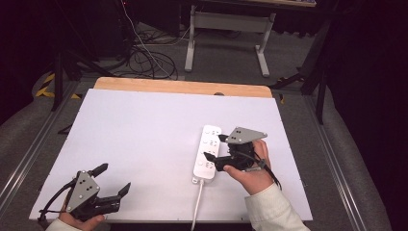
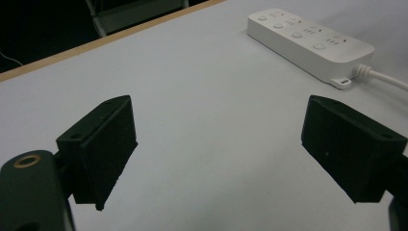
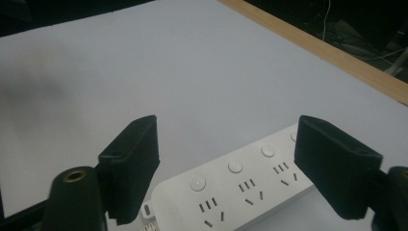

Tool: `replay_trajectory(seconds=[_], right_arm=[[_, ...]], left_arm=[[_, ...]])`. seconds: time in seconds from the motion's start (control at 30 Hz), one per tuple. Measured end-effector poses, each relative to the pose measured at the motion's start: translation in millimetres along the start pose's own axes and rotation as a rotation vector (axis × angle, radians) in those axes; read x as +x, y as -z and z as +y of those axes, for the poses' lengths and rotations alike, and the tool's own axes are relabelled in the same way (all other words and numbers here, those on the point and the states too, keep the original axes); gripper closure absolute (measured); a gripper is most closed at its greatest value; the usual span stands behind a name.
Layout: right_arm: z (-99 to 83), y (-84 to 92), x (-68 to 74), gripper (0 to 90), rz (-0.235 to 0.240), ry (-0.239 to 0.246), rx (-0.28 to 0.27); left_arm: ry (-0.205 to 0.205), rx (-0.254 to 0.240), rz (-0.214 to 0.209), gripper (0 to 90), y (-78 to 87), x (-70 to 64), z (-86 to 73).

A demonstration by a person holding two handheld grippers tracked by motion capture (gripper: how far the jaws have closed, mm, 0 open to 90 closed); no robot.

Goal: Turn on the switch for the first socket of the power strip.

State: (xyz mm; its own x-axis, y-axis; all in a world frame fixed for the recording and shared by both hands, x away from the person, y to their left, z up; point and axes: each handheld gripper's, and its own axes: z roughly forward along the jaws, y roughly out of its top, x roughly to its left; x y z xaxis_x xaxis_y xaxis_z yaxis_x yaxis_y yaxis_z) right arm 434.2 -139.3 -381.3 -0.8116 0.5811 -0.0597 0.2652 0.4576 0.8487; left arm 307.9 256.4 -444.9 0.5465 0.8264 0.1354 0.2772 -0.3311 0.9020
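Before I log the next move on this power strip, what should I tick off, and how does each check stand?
1. Right tool open: ok, jaws apart.
2. Nothing between its jaws: ok, they stand above the power strip.
3. Strip flat on the white table: ok.
4. Sockets free of plugs: ok.
5. Left tool open and away from the strip: ok.
6. Far end of the strip's cord plugged in: cannot tell, it runs off the table edge.

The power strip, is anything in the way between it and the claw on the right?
No, nothing visible blocks it. The right gripper hangs just over the white power strip with its jaws open, and the gap between them shows just the strip's sockets and buttons. The left gripper sits far off near the table's front corner.
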Motion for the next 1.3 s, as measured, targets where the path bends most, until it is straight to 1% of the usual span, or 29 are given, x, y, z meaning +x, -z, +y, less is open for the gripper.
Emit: replay_trajectory(seconds=[0.07, 0.1, 0.2, 0.23, 0.33, 0.4, 0.47, 0.53, 0.57, 0.6, 0.67, 0.77, 0.83, 0.87, 0.9, 0.93, 0.97, 1.03, 1.1, 1.13, 1.17, 1.2, 1.27, 1.3], right_arm=[[-0.8, 3.3, -0.2, 22.5, 0.003, -0.001, -0.009], [-2.9, 9.4, -0.1, 18.3, 0.004, -0.003, -0.022], [-7.2, 18.2, -0.4, 14.3, 0.017, -0.001, -0.042], [-7.2, 18.2, -0.4, 14.3, 0.017, -0.001, -0.042], [-14.9, 27.5, -1.6, 10.9, 0.03, -0.003, -0.062], [-17.4, 29.5, -1.7, 10.6, 0.031, -0.002, -0.065], [-25.2, 35.7, -2.2, 9.9, 0.033, 0.007, -0.08], [-28.2, 37.7, -2.7, 9.7, 0.035, 0.009, -0.083], [-34.4, 41.3, -4.1, 9.5, 0.032, 0.009, -0.086], [-34.4, 41.3, -4.1, 9.5, 0.032, 0.009, -0.086], [-43.8, 46.6, -6.5, 9.5, 0.021, 0.007, -0.1], [-49.9, 49.9, -7.3, 9.4, 0.013, 0.004, -0.104], [-56.3, 52.7, -7.4, 8.4, 0.0, 0.014, -0.104], [-59.8, 53.9, -7.1, 8.0, 0.0, 0.017, -0.106], [-63.4, 54.6, -7.1, 8.0, 0.005, 0.015, -0.119], [-67.4, 55.5, -6.8, 8.0, 0.008, 0.005, -0.127], [-74.4, 55.7, -7.6, 7.9, 0.011, 0.002, -0.128], [-77.2, 55.9, -8.3, 7.8, 0.011, -0.003, -0.119], [-83.4, 57.1, -9.9, 7.8, 0.006, -0.02, -0.115], [-86.6, 57.1, -10.8, 7.8, 0.01, -0.028, -0.115], [-93.2, 56.8, -12.1, 7.8, 0.008, -0.037, -0.1], [-93.2, 56.8, -12.1, 7.8, 0.008, -0.037, -0.1], [-103.5, 54.9, -13.5, 5.4, 0.025, -0.033, -0.06], [-103.5, 54.9, -13.5, 5.4, 0.025, -0.033, -0.06]], left_arm=[[0.002, 0.0, -0.001, 12.9, -0.1, -0.2, 0.0], [0.003, 0.0, 0.0, 12.9, -0.1, -0.4, 0.0], [0.003, 0.0, 0.001, 12.9, -0.1, -0.3, 0.1], [0.003, -0.001, 0.0, 12.9, -0.3, -0.3, 0.1], [0.004, -0.001, -0.001, 12.8, -0.3, -0.4, 0.2], [0.006, 0.001, 0.0, 12.9, -0.2, -0.4, 0.1], [0.006, 0.0, -0.003, 12.8, 0.0, 0.2, 0.1], [0.01, 0.0, -0.005, 12.8, 0.1, -0.1, 0.1], [0.012, -0.001, -0.006, 12.8, 0.1, -1.1, 0.2], [0.012, -0.001, -0.006, 12.8, 0.1, -1.1, 0.2], [0.014, -0.001, -0.007, 12.7, 0.0, -1.1, 0.3], [0.014, -0.001, -0.006, 12.7, 0.1, -0.1, 0.3], [0.02, -0.003, -0.006, 12.7, 0.3, -0.1, 0.2], [0.021, -0.003, -0.006, 12.7, 0.4, 0.0, 0.2], [0.023, -0.004, -0.007, 12.7, 0.4, 0.0, 0.2], [0.023, -0.004, -0.007, 12.7, 0.6, 0.1, 0.2], [0.023, -0.007, -0.009, 12.7, 0.9, 0.3, 0.3], [0.03, -0.01, -0.016, 12.7, 1.4, 0.4, 0.2], [0.028, -0.014, -0.016, 12.7, 1.8, 1.4, 0.3], [0.032, -0.015, -0.017, 12.7, 2.2, 1.5, 0.3], [0.035, -0.017, -0.02, 12.7, 2.3, 1.7, 0.3], [0.036, -0.018, -0.022, 12.7, 2.5, 1.8, 0.3], [0.04, -0.019, -0.025, 12.7, 2.7, 1.6, 0.2], [0.051, -0.023, -0.029, 12.7, 2.6, 0.7, 0.1]])
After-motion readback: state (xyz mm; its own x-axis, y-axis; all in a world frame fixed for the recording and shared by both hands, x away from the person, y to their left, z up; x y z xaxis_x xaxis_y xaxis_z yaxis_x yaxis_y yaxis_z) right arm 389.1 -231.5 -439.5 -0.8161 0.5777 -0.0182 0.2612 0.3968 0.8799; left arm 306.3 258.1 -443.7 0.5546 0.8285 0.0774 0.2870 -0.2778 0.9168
